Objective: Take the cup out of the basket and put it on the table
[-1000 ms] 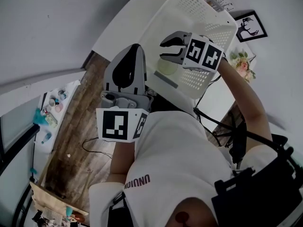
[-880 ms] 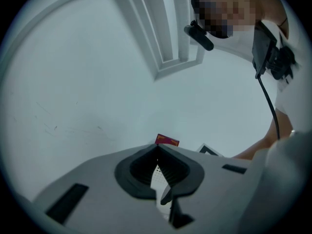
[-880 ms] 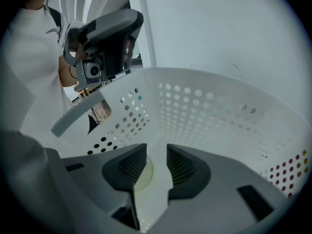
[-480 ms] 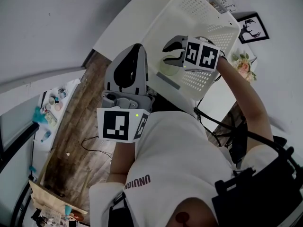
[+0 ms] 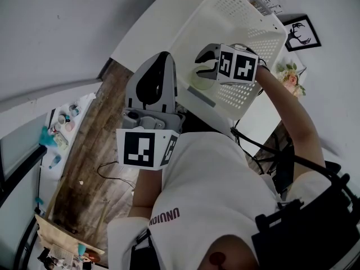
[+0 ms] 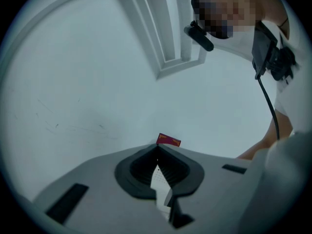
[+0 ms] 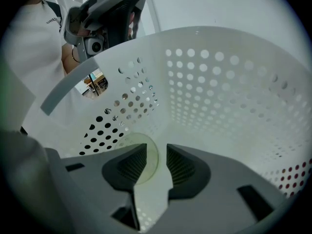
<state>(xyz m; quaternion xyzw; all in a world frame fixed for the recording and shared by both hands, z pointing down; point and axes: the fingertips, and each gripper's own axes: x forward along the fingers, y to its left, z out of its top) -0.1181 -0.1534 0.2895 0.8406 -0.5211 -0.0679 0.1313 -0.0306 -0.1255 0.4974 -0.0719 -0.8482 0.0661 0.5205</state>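
In the upper right, on the white bench (image 5: pixel 140 35), our right claw (image 5: pixel 202 65) has edged deeper into the perforated basket (image 5: pixel 242 16). It is open just above the pale green cup (image 5: pixel 198 82) on the basket floor, so we judge the grasp comes next. Our left claw (image 6: pixel 157 152) hangs closed and empty.

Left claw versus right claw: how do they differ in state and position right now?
The left claw is shut at the tips and empty; the right claw is open, aimed at the cup. The left claw is outside the basket; the right claw reaches inside it. Both carry a marker cube.
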